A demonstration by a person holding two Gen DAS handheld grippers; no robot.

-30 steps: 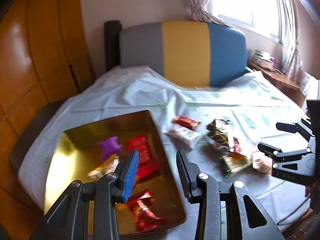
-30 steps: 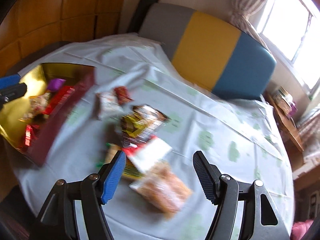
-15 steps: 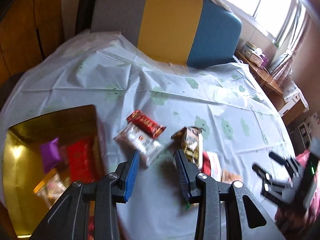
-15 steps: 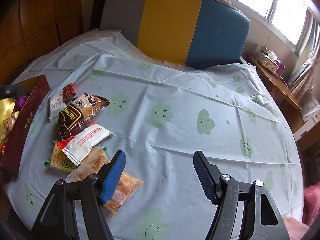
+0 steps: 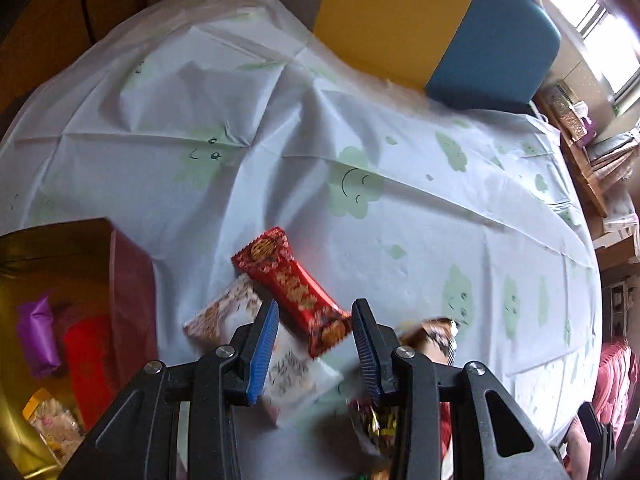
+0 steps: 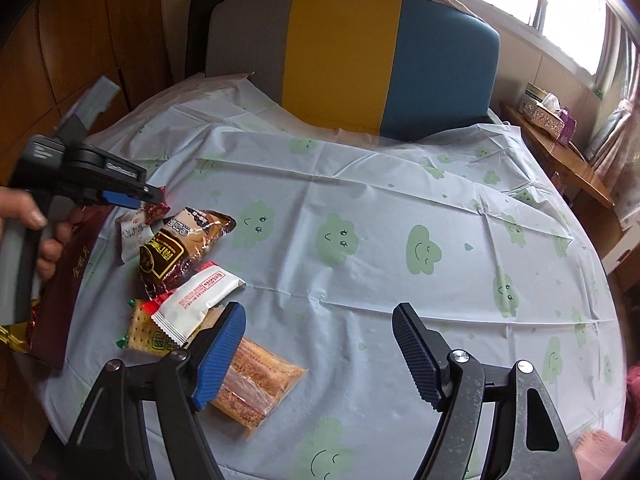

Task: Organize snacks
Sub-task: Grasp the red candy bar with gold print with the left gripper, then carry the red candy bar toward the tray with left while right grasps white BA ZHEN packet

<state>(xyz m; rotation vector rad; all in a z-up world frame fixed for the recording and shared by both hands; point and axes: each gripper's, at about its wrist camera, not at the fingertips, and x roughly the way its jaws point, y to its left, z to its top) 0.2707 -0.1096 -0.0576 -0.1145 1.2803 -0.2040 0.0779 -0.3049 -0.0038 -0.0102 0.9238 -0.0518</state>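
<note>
A red snack bar [image 5: 292, 284] lies on the table across a white packet [image 5: 244, 320]. My left gripper [image 5: 314, 344] points steeply down over it, jaws apart, with the bar's near end between the fingers and no pad visibly pressing. The right wrist view shows the same gripper [image 6: 148, 196] over that bar [image 6: 158, 210]. My right gripper [image 6: 320, 344] hovers above the tablecloth, its jaws opening with nothing between them. An orange wafer pack [image 6: 260, 384] lies under its blue finger. The gold box [image 5: 24, 264] at left holds a purple snack [image 5: 36, 336] and a red one [image 5: 86, 356].
Loose on the cloth are a brown packet [image 6: 180, 248], a white-and-red packet [image 6: 196, 304] and a cracker pack [image 6: 144, 332]. The box's maroon wall [image 6: 68, 284] stands beside them. A person's hand [image 6: 24, 216] holds the left gripper. A grey, yellow and blue chair back [image 6: 340, 60] stands behind the table.
My left gripper has moved from above the gold box rightward and down to the red bar. My right gripper has swung round, then held still, and its jaws have widened.
</note>
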